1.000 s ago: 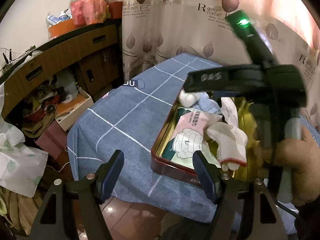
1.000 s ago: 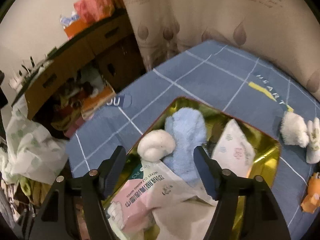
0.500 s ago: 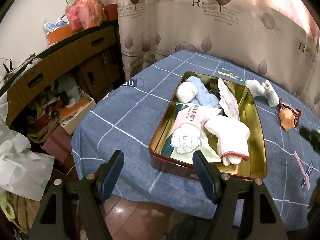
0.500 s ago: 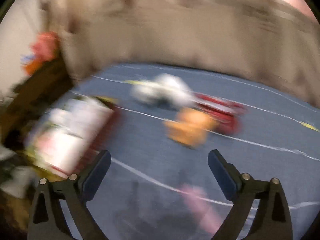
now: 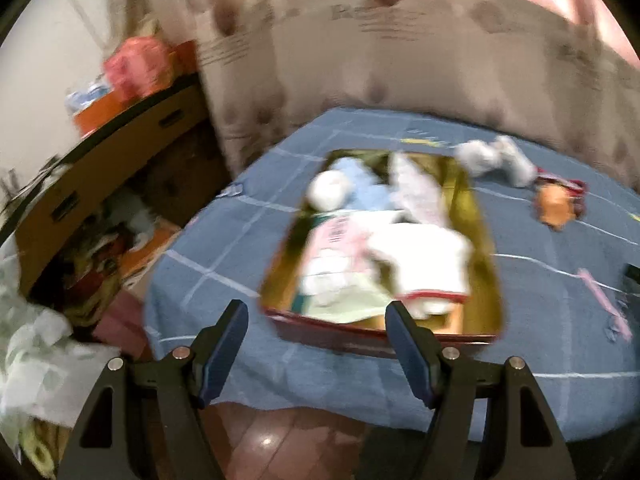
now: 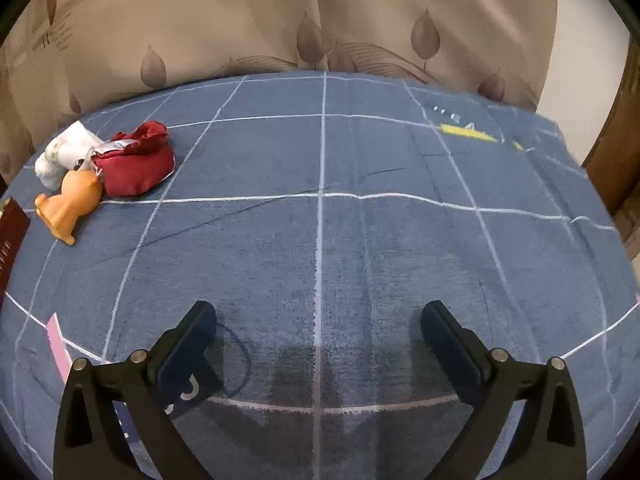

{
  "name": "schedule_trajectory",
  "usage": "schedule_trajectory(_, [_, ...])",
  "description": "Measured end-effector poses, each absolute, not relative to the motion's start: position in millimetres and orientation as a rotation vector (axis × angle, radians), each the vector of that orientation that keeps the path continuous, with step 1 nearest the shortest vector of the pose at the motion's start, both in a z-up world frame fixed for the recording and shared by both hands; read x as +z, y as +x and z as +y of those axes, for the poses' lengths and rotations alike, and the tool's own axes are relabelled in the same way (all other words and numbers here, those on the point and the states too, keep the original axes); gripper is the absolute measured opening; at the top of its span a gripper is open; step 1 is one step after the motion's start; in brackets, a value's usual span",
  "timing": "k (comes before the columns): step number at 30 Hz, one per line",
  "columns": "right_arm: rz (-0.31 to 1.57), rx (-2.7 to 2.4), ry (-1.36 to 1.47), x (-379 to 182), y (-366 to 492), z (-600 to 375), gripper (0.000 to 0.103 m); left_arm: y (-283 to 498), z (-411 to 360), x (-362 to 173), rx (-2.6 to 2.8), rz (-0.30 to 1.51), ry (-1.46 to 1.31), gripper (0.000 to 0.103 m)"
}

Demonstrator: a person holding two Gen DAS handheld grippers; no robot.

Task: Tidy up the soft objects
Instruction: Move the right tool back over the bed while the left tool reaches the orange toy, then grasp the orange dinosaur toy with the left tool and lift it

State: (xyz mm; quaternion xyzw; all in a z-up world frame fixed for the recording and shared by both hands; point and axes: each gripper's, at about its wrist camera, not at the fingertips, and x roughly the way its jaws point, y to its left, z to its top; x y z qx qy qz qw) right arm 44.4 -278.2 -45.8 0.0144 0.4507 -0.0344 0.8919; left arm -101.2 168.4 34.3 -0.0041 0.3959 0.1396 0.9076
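In the blurred left wrist view a red-rimmed gold tin tray [image 5: 490,248] on the blue checked cloth holds a white glove [image 5: 424,256], a pink packet [image 5: 336,236], a white ball [image 5: 328,194] and a light blue cloth [image 5: 368,186]. My left gripper [image 5: 316,344] is open and empty in front of the tray's near edge. White socks [image 5: 492,156] and an orange toy [image 5: 552,204] lie right of the tray. In the right wrist view the orange toy [image 6: 68,204], a red pouch [image 6: 132,160] and the white socks [image 6: 64,152] lie far left. My right gripper [image 6: 318,336] is open and empty over bare cloth.
A patterned curtain [image 6: 240,20] hangs behind the table. A wooden cabinet [image 5: 104,156] with clutter stands left of the table, with bags on the floor. A corner of the tray [image 6: 12,232] shows at the left edge of the right wrist view.
My right gripper has swung away from above the tray to the right part of the table. My left gripper has moved, blurring its view, and stays open.
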Motion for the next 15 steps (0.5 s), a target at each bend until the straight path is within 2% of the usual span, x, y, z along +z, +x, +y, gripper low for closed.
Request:
schedule_trajectory(5, [0.919,-0.018,0.048,-45.5,40.9,-273.5,0.103,-88.1,131.8,58.5,0.028,0.818,-0.101,0.073])
schedule_trajectory(8, [0.894,-0.004,0.063,-42.7,34.9,-273.4,0.103,-55.0,96.9,71.2,-0.115,0.837,-0.105,0.073])
schedule_trajectory(15, [0.862,0.039,0.118,-38.4,33.6,-282.6,0.103,44.3,13.7,57.0,-0.317,0.936,0.034,0.074])
